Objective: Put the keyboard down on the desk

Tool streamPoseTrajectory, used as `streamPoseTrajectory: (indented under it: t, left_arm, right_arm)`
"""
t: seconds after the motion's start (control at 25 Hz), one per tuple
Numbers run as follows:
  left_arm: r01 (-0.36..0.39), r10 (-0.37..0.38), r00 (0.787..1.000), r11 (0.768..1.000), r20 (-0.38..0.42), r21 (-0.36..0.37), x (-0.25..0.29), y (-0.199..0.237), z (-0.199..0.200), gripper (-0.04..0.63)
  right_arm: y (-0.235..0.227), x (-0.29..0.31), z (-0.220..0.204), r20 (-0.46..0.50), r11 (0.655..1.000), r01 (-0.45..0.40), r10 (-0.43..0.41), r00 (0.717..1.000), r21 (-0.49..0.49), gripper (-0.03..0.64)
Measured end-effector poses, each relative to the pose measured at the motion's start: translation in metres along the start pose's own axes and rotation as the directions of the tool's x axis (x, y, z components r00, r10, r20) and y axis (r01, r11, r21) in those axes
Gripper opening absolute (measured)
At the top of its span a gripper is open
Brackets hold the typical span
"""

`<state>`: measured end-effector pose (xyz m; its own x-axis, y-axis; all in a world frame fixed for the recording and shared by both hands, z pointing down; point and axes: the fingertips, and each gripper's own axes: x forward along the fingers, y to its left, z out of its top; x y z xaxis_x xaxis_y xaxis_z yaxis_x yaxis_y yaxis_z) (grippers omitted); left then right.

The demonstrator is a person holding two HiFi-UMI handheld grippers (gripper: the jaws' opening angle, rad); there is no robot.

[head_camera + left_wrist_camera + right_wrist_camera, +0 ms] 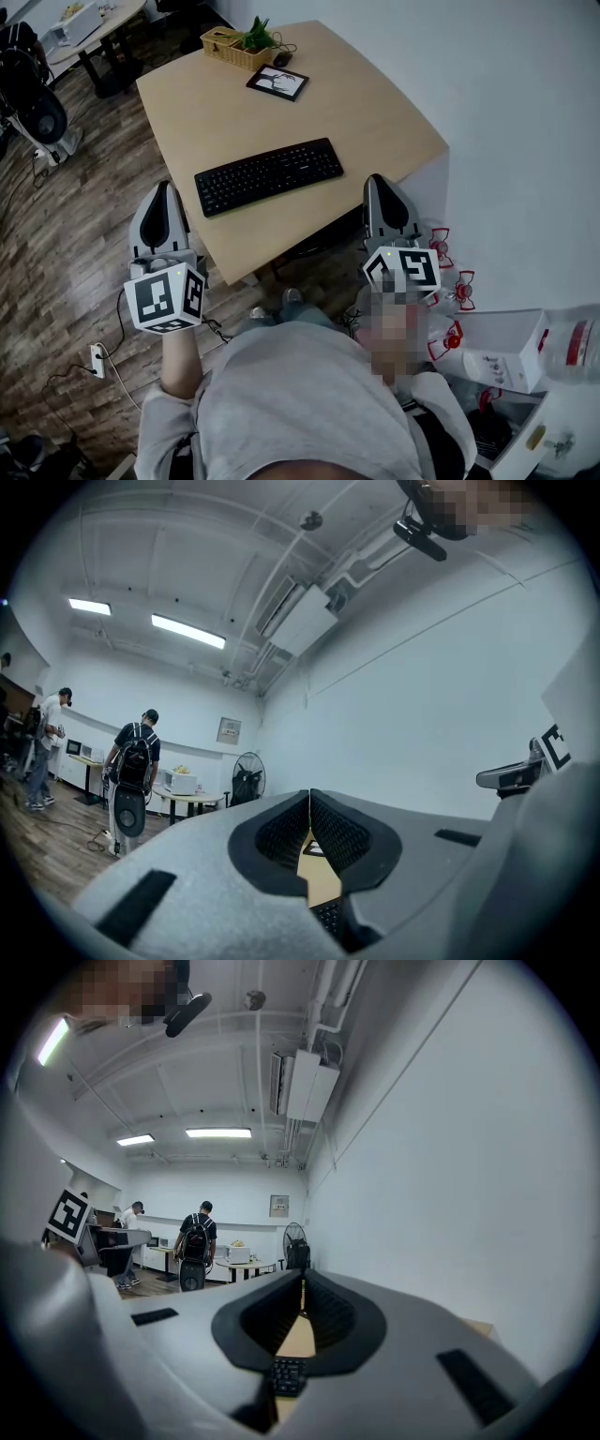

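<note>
A black keyboard [269, 175] lies flat on the light wooden desk [375, 112], near its front edge and slightly slanted. My left gripper [162, 193] hovers off the desk's near left edge, jaws shut and empty, tips a short way from the keyboard's left end. Off the near right edge my right gripper [377, 186] is also shut on nothing, close to the keyboard's right end. Through the closed jaws, the left gripper view shows a sliver of desk and keys [328, 916]. The right gripper view shows keyboard keys [287, 1376] low between its pads.
At the desk's far end stand a wicker basket [234, 47] with a green plant, a framed picture [277, 82] and a mouse [282, 58]. A white wall runs along the right. Boxes and red-white objects [455, 291] sit at lower right. Two people [131, 771] stand far back.
</note>
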<state>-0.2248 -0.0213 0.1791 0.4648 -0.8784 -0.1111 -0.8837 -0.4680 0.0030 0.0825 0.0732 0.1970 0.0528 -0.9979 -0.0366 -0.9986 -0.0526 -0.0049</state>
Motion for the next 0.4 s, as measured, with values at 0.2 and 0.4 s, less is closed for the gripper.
streamPoseTrajectory:
  t: [0.2,0.4]
  left_arm:
    - [-0.005,0.005,1.0,1.0,-0.004,-0.003,-0.0002,0.006,-0.0015,0.011]
    - [-0.007,0.007,1.0,1.0,-0.01,-0.011,-0.0025,0.0075,-0.0041,0.011]
  right_arm:
    - [0.0057,0.0029,-0.0002,-0.004,1.0,0.001,-0.001,1.0,-0.007,0.015]
    - [0.0071,0.0019,0.0025,0.002,1.0,0.002,-0.002,1.0,-0.007,0.015]
